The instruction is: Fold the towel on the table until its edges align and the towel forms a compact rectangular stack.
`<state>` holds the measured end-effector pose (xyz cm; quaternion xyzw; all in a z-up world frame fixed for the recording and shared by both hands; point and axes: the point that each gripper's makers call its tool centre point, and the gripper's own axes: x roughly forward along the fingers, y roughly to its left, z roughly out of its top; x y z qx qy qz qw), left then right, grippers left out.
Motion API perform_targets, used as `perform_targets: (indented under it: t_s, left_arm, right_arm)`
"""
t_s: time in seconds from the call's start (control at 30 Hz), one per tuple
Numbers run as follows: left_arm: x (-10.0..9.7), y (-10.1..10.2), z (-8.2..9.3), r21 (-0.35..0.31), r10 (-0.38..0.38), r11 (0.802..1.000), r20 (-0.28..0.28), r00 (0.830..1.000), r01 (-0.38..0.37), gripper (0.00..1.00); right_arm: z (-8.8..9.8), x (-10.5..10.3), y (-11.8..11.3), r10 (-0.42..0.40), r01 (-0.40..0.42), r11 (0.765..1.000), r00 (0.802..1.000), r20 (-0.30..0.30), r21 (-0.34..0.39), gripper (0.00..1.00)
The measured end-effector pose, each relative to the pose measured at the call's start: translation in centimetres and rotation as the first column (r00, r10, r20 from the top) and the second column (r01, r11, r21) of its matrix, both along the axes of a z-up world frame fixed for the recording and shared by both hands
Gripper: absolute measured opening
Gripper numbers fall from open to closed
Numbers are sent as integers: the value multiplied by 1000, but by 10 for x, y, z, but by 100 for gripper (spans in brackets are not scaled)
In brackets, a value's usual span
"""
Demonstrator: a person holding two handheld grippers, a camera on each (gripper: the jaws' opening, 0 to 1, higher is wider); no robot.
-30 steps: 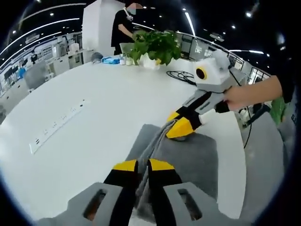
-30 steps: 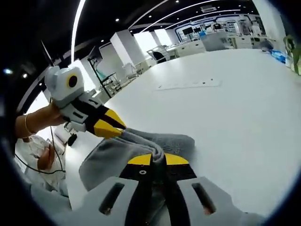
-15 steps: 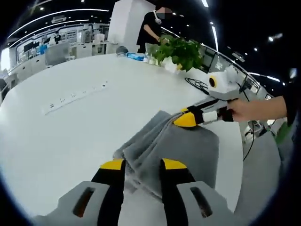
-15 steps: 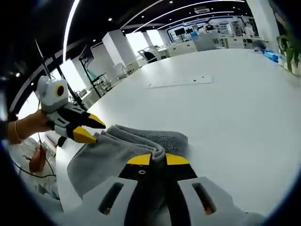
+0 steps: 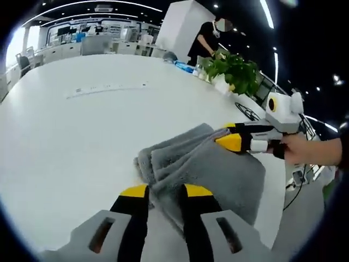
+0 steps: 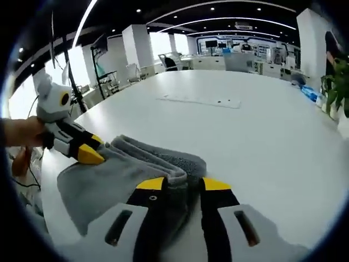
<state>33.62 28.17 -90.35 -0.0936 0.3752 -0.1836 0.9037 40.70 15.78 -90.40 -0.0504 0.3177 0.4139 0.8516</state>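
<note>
no readable text

i can find no words, labels, brands or numbers that i can read in either of my views. the power strip (image 5: 106, 87) lying far out on the white table (image 5: 65, 142) has small marks along it, but they are too tiny and blurred to make out. the screens at the far end of the hall glow blue and bright, with nothing legible on them. my yellow-tipped jaws and the grey towel (image 5: 202, 169) carry no print.
</note>
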Motion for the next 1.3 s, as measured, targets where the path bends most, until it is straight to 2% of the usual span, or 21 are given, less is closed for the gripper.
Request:
perform_targets:
  t_s: [0.27,0.43,0.6,0.8,1.0,1.2,1.27,1.3]
  left_arm:
    - [11,-1,0,6,16,1000,18,1000,-16,20]
    - [9,0,1,6,12,1000,21,1000,-12,20]
    - [3,0,12,-1,9,1000,32,999,-9,23]
    - [-7,1,30,48,-35,998,87,996,31,29]
    - [-19,9,58,112,-42,993,171,984,23,47]
    - [-37,11,85,130,-35,991,233,972,5,58]
    - [-42,10,91,136,-41,991,253,967,6,64]
    - [-46,5,95,142,-70,989,271,960,32,68]
  right_arm:
    - [-4,7,-1,-10,10,1000,1000,-10,1,22]
    - [-2,6,-1,-11,12,1000,1000,-18,13,22]
    - [8,0,-3,-24,26,999,999,-37,41,22]
    - [22,-14,-10,2,-2,999,1000,-14,35,28]
    - [46,-25,-18,21,-23,998,999,31,52,35]
    - [69,-39,-27,31,-37,997,996,78,71,46]
    - [75,-44,-29,39,-46,996,995,93,78,51]
    - [79,-49,-30,46,-55,995,994,102,78,52]
